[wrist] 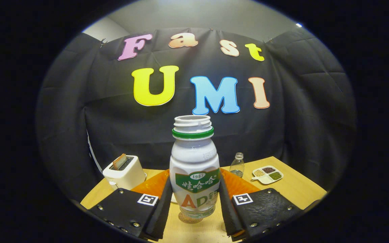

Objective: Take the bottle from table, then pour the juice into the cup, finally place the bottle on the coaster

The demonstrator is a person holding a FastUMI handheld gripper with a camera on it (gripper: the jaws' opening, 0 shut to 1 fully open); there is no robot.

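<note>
Overhead light was bright and even; the bottle [194, 168] stood sharp, with soft glare, and fisheye bending curved the bench [295, 189] edges.

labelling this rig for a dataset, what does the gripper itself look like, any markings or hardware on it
The gripper has two broad, flat jaws that widen toward the camera. Each carries a small square black-and-white marker tag near its inner top corner and round metal screws along its edges. The inner pads look textured, and the jaws are shut on the bottle.
</note>
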